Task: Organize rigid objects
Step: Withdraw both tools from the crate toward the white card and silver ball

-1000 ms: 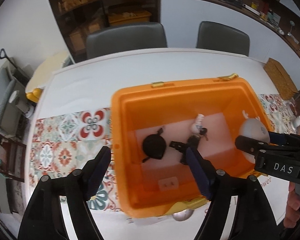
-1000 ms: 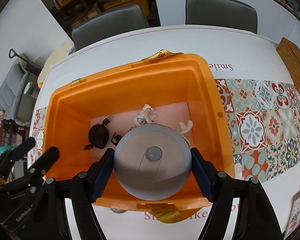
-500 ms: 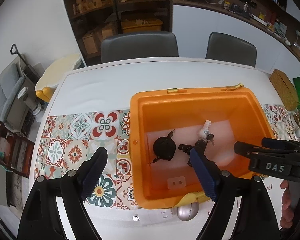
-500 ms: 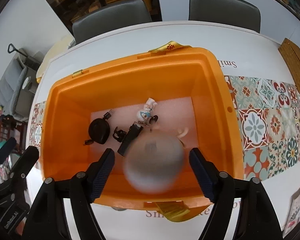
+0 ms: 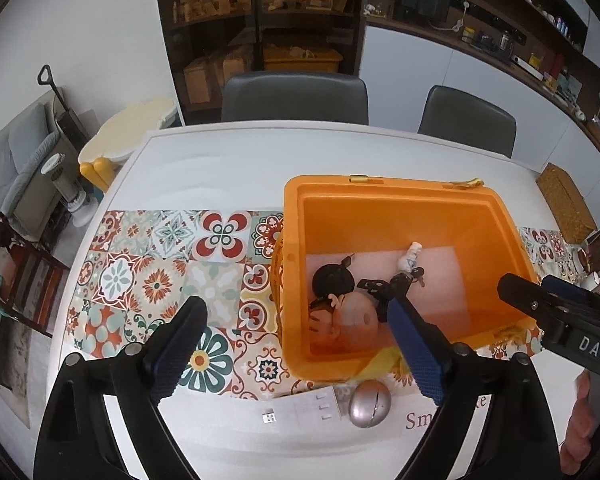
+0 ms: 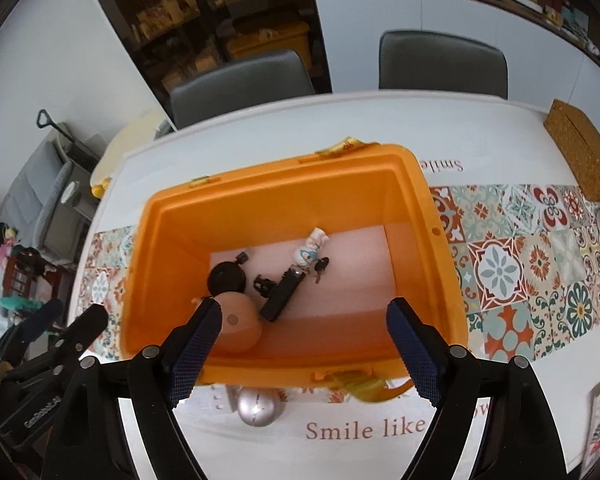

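I see my left gripper (image 5: pixel 296 336), jaws just widened and empty, above the orange bin's (image 5: pixel 400 186) near-left edge. Inside the bin: black round case (image 5: pixel 332 278), white figurine (image 5: pixel 410 256), a rounded toy (image 5: pixel 348 318) at the near wall. Silver mouse (image 5: pixel 369 403) on the table (image 5: pixel 228 160), in front of the bin. Right gripper (image 5: pixel 556 312) enters at right.

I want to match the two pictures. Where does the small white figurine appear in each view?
Left wrist view: white figurine right of centre, on the orange bin floor.
Right wrist view: figurine at centre, same floor.
Shared landmark: the silver egg-shaped object before the bin's near wall.
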`<state>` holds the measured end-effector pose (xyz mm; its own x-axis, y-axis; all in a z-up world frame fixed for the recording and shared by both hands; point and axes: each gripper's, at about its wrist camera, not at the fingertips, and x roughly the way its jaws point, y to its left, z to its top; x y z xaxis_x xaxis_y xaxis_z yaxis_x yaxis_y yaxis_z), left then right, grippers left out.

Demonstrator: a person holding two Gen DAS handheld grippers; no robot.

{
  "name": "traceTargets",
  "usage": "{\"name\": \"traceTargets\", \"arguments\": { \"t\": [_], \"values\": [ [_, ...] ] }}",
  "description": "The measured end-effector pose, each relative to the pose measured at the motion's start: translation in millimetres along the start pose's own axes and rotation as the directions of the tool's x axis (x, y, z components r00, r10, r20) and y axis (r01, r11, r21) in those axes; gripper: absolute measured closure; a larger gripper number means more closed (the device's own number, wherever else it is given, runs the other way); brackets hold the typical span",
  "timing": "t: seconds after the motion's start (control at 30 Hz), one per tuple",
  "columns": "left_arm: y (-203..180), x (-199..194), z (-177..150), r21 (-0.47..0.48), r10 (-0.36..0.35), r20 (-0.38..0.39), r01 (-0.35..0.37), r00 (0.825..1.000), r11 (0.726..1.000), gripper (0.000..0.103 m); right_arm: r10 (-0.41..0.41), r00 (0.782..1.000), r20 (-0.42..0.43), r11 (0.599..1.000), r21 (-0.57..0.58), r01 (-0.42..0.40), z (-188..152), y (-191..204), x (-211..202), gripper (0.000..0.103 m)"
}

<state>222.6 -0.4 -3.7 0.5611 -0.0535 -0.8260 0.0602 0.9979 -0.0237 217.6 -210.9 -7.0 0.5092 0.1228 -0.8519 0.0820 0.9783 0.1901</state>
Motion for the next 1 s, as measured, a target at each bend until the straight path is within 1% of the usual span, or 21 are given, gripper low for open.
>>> {"name": "traceTargets", "arguments": {
  "t": [0.23, 0.33, 0.53, 0.83, 1.0],
  "values": [
    [9, -20, -20, -0.034, 0.028, 0.040, -0.027, 0.999, 0.999, 0.007, 0.020, 0.997, 0.076, 0.999, -0.039, -0.017, -23, 12, -26, 0.018],
    [14, -26, -29, -0.052, 0.032, 0.039, -0.030, 0.999, 0.998, 0.006, 0.033, 0.994, 0.102, 0.998, -0.051, -0.028, -33, 16, -35, 0.018],
    [21, -35, -49, -0.086, 0.052, 0.034, -0.049, 0.998, 0.995, 0.006, 0.052, 0.991, 0.127, 0.996, -0.075, -0.043, -50, 22, -47, 0.018],
    [20, -48, -76, -0.068, 0.075, 0.081, -0.069, 0.994, 0.995, 0.003, 0.040, 0.987, 0.155, 0.993, -0.113, -0.022, -75, 29, -55, 0.018],
    [23, -49, -88, -0.080, 0.090, 0.079, -0.084, 0.993, 0.993, 0.003, 0.036, 0.988, 0.152, 0.991, -0.136, -0.015, -86, 34, -53, 0.018]
  ]
}}
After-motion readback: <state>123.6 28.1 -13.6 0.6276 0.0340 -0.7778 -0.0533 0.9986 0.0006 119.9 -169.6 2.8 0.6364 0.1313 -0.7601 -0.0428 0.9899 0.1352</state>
